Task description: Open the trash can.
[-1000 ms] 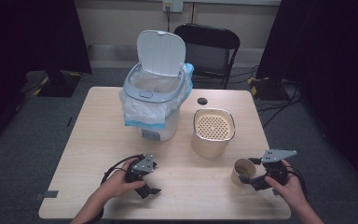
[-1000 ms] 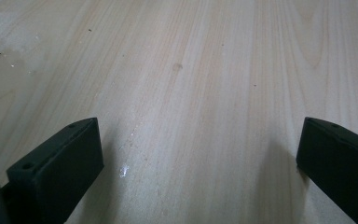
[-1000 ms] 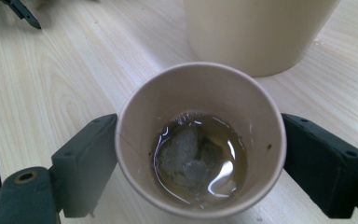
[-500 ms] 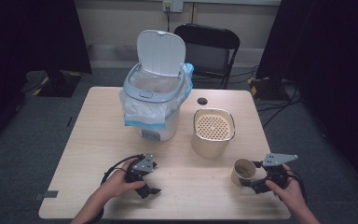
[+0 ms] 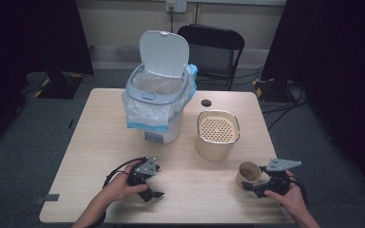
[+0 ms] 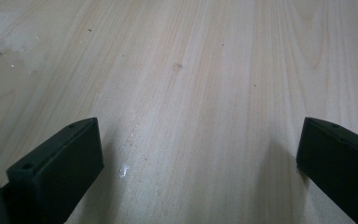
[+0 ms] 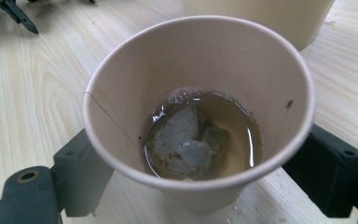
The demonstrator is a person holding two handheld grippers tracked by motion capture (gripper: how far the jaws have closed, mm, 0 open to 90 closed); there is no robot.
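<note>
Pale wooden bench [image 5: 100,142]: carries all items. White lidded waste bin with blue-edged plastic liner [image 5: 158,102]: stands at centre rear, lid up, ready to receive waste. Cream cylindrical container with perforated strainer top [image 5: 217,134]: upright just right of the bin, nothing poured onto it as far as visible. Brown paper cup [image 7: 200,107]: at the bench's near right corner, holding liquid and a soaked tea bag [image 7: 186,140]. Right gripper [image 5: 259,185]: jaws partly closed, flanking the cup's sides, apparently gripping. Left gripper [image 5: 152,192]: jaws wide apart, holding nothing. Judgement: emptying remains outstanding.
</note>
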